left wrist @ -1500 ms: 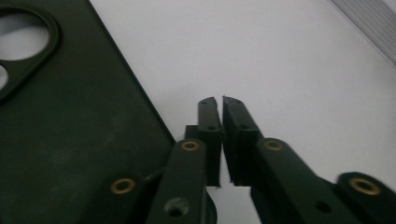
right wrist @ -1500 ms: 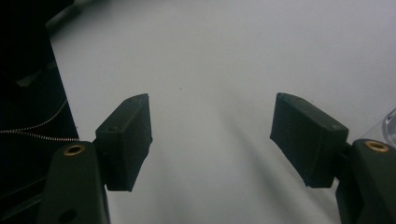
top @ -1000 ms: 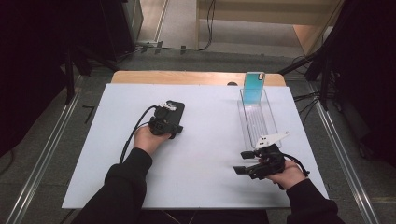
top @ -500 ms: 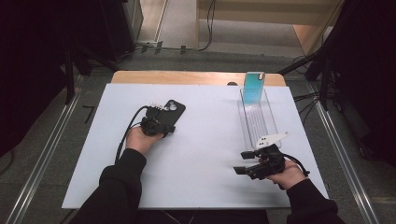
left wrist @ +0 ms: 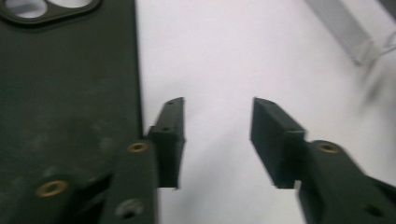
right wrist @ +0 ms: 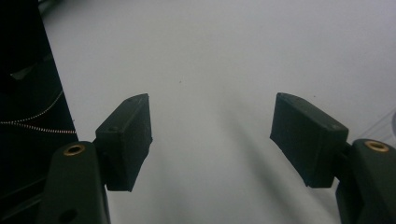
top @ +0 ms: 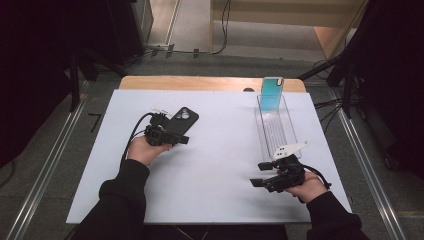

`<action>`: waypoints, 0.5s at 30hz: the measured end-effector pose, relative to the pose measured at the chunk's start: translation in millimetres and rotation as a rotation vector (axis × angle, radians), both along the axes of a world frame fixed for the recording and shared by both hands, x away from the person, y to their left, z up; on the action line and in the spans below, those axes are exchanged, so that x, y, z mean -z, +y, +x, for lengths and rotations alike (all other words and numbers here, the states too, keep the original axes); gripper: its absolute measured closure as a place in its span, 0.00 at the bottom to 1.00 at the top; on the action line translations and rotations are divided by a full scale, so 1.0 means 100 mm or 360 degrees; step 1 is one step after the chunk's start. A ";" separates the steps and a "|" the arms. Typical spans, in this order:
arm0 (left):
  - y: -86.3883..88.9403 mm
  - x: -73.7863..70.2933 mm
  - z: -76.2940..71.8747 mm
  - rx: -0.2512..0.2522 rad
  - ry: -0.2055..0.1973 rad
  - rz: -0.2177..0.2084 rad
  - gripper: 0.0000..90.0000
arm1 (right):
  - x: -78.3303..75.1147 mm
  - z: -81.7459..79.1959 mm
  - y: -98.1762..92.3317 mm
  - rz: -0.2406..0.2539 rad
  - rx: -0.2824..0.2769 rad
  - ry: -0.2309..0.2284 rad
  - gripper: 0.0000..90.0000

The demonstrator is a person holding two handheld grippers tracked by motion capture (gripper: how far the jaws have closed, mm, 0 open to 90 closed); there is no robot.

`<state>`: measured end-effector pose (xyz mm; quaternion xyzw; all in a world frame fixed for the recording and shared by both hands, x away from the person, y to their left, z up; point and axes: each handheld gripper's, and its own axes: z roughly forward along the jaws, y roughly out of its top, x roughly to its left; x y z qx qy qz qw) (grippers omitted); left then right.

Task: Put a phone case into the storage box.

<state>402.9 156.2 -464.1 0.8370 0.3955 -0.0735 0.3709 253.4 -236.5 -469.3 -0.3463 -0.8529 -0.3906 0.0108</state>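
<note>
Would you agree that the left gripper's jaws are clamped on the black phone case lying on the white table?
Not quite: the left gripper is open, its jaws having just been opening, with bare table between them. The black phone case lies beside them, as the left gripper view shows.

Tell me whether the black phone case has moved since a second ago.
Cannot tell: the black case lies about as far from the clear rack as before.

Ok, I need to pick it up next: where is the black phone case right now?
In the high view the black phone case lies flat on the white table, left of centre, just beyond the left gripper.
</note>
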 end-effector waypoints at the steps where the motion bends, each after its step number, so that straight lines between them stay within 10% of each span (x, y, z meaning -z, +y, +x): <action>1: 0.01 -0.03 -0.02 0.0014 -0.0010 -0.0018 0.52 | 0.00 0.00 0.00 -0.0003 0.0002 0.0002 0.30; 15: 0.14 -0.23 -0.54 0.0119 -0.0130 -0.0094 0.38 | 0.01 0.01 -0.01 -0.0019 0.0008 -0.0001 0.30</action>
